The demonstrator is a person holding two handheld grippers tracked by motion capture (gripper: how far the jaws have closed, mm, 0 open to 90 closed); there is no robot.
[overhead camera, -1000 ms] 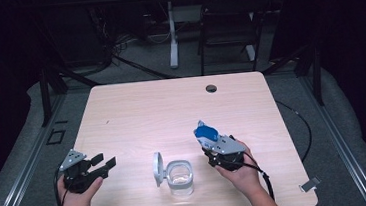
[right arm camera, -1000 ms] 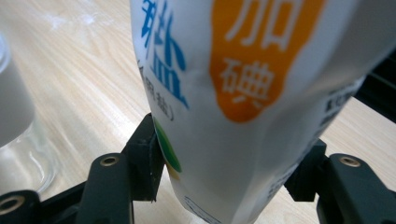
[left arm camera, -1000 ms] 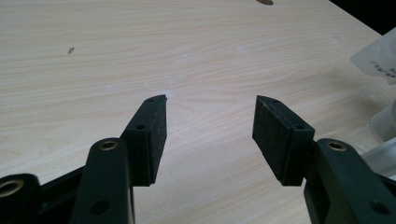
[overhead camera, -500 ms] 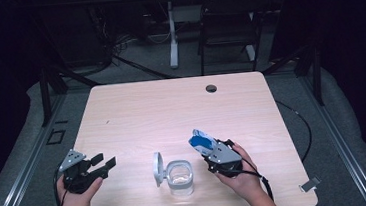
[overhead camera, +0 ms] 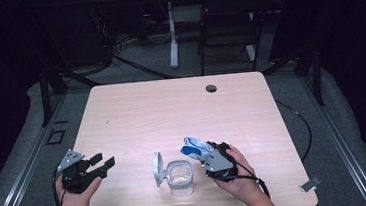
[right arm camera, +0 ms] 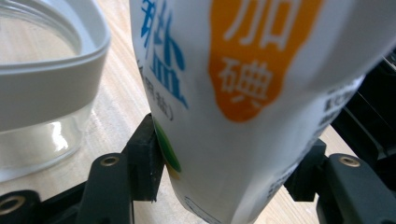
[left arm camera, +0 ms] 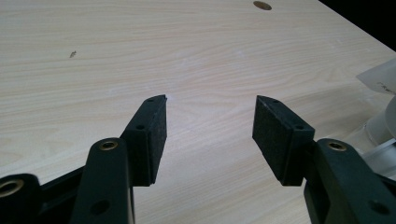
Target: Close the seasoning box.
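Observation:
A white pouch (overhead camera: 193, 147) with blue and orange print is clamped between the jaws of my right gripper (overhead camera: 201, 155), just right of a clear glass jar (overhead camera: 180, 176). The jar has a white rim, and its white lid (overhead camera: 158, 169) stands open on its left side. In the right gripper view the pouch (right arm camera: 243, 93) is pressed between both pads, with the jar (right arm camera: 42, 93) close on the left. My left gripper (overhead camera: 105, 161) rests at the table's front left, apart from the jar. Its jaws (left arm camera: 210, 126) are open over bare wood.
The light wooden table (overhead camera: 172, 114) has a cable hole (overhead camera: 211, 88) near its far edge. Behind the table stand a dark chair (overhead camera: 224, 24) and a white desk leg (overhead camera: 171, 33). A cable (overhead camera: 300, 123) trails off the right side.
My right gripper has carried the pouch a little to the left, closer to the jar. The left gripper has stayed in place.

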